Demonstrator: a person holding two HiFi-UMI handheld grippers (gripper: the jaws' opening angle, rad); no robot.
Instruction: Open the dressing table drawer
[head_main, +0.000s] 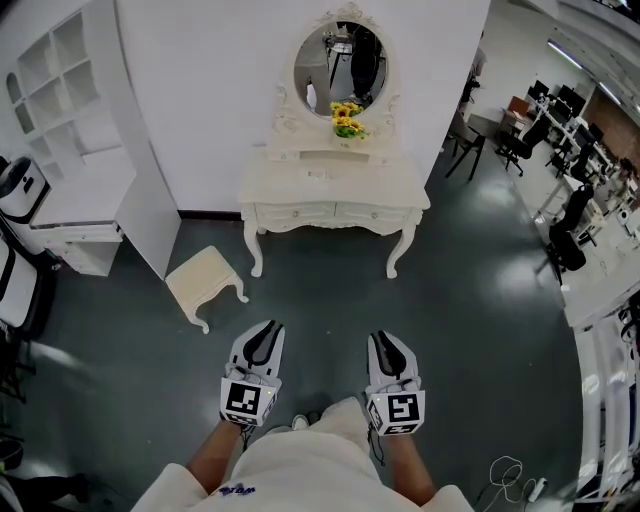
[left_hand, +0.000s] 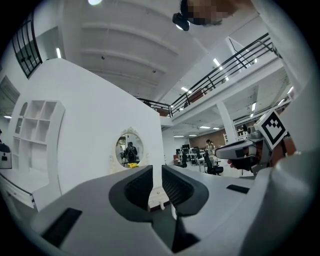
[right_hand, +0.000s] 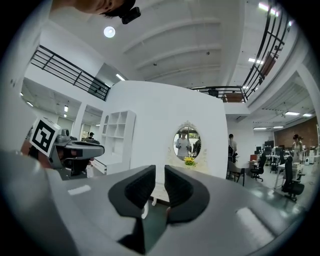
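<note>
Ahead of the jaws stands a white wall (head_main: 200, 100), a white shelf unit (head_main: 70, 100) and cream stool (head_main: 205, 283) to their left on dark grey floor (head_main: 480, 300), office chairs (head_main: 565, 245) well right, a round ceiling light (right_hand: 109, 32) overhead.

Smooth cream-painted dressing table (head_main: 333, 185), shiny glass mirror (head_main: 340, 62), glossy dark floor (head_main: 480, 300)

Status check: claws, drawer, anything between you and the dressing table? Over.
Left claw, right claw: slightly open, empty. Dressing table drawers shut, not yet reached. Stool left of the approach.
</note>
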